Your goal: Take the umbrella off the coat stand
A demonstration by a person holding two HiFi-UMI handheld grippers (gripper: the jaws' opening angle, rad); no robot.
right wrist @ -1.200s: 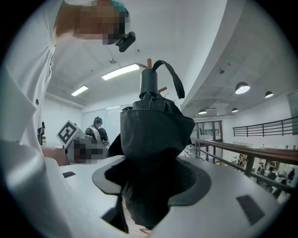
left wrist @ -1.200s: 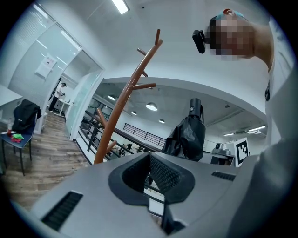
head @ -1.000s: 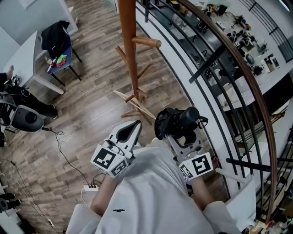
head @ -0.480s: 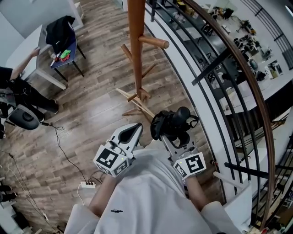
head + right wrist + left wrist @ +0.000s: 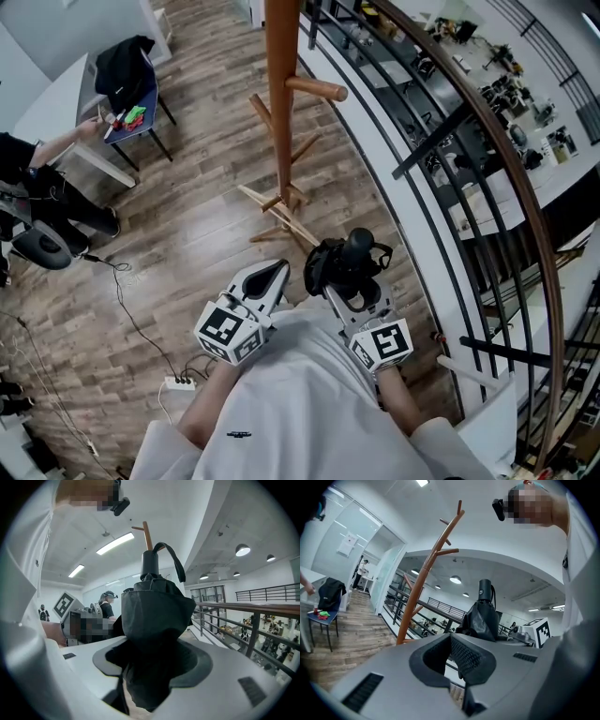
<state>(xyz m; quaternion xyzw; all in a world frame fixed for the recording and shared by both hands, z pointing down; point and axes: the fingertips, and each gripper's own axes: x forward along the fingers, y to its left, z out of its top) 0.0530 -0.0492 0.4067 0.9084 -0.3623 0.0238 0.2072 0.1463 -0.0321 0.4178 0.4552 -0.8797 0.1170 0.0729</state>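
A folded black umbrella (image 5: pixel 339 261), clamped in the right gripper (image 5: pixel 349 283) fingers, sits well apart from the wooden coat stand (image 5: pixel 281 103); left gripper (image 5: pixel 272 273) fingers closed, empty; removal looks done, next likely setting it down.

White short-sleeved T-shirt (image 5: pixel 291 403) (small dark logo (image 5: pixel 243 433)); grey left gripper (image 5: pixel 270 274) and right gripper (image 5: pixel 356 295), each with black-and-white marker cube (image 5: pixel 225 330)
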